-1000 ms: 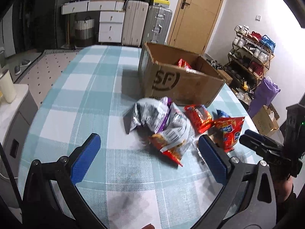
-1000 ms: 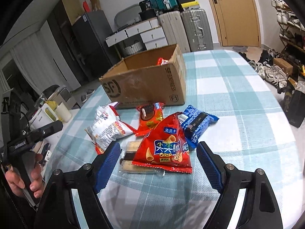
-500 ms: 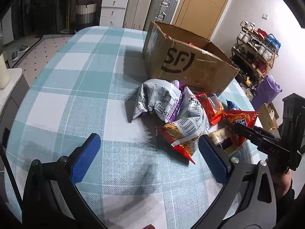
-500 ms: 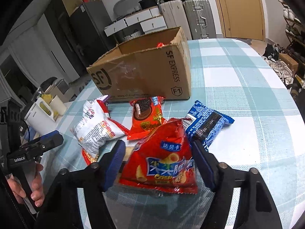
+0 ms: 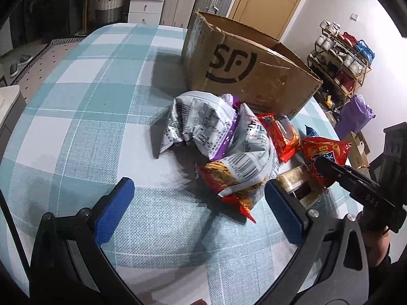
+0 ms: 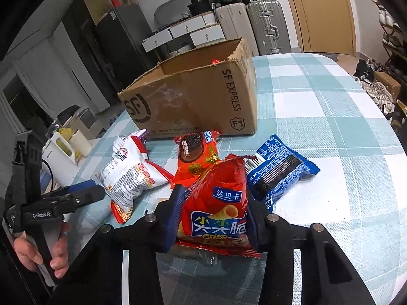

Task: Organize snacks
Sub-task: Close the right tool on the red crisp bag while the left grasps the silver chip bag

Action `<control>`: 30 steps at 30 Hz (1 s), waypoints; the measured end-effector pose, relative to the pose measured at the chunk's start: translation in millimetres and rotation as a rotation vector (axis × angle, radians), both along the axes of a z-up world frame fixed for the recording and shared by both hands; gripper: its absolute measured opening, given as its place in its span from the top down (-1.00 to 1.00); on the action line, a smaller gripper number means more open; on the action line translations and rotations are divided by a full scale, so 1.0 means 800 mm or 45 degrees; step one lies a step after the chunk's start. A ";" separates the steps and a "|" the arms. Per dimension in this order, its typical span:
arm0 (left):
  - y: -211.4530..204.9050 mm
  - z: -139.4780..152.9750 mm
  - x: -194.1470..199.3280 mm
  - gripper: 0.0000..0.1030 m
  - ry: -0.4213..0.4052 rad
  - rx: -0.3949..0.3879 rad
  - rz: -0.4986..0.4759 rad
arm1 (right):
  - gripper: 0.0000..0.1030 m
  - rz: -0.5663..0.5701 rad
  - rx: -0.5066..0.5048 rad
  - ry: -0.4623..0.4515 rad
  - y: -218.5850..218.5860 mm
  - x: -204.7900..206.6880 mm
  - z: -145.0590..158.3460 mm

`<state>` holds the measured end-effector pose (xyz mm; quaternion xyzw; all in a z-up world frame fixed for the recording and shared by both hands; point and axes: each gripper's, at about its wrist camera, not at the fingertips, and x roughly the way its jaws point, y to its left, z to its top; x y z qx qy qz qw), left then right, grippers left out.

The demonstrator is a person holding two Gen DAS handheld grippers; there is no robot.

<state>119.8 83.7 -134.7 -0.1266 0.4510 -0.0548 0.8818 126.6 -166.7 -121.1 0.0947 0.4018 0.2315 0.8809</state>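
My right gripper (image 6: 215, 213) is shut on a red crisp bag (image 6: 216, 203), squeezing its sides just above the table; the bag also shows in the left wrist view (image 5: 324, 152). Behind it lie a red Oreo pack (image 6: 194, 156), a blue cookie pack (image 6: 278, 170) and a white snack bag (image 6: 131, 175). An open SF cardboard box (image 6: 193, 101) stands further back. My left gripper (image 5: 198, 203) is open and empty, just before a white and purple bag (image 5: 203, 127) and a white and red noodle bag (image 5: 244, 172).
The snacks lie on a table with a blue checked cloth (image 5: 89, 106). A clear pack of biscuits (image 5: 295, 181) lies under the crisp bag. Suitcases (image 6: 267, 25) and drawers stand behind the table. A shoe rack (image 5: 340, 58) stands at the right.
My right gripper moved forward and closed on the red crisp bag. My left gripper moved closer to the snack pile and stayed open.
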 end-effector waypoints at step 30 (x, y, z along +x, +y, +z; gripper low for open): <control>-0.042 0.005 0.028 -0.93 0.025 -0.100 -0.033 | 0.16 -0.023 0.124 -0.051 -0.030 -0.033 0.023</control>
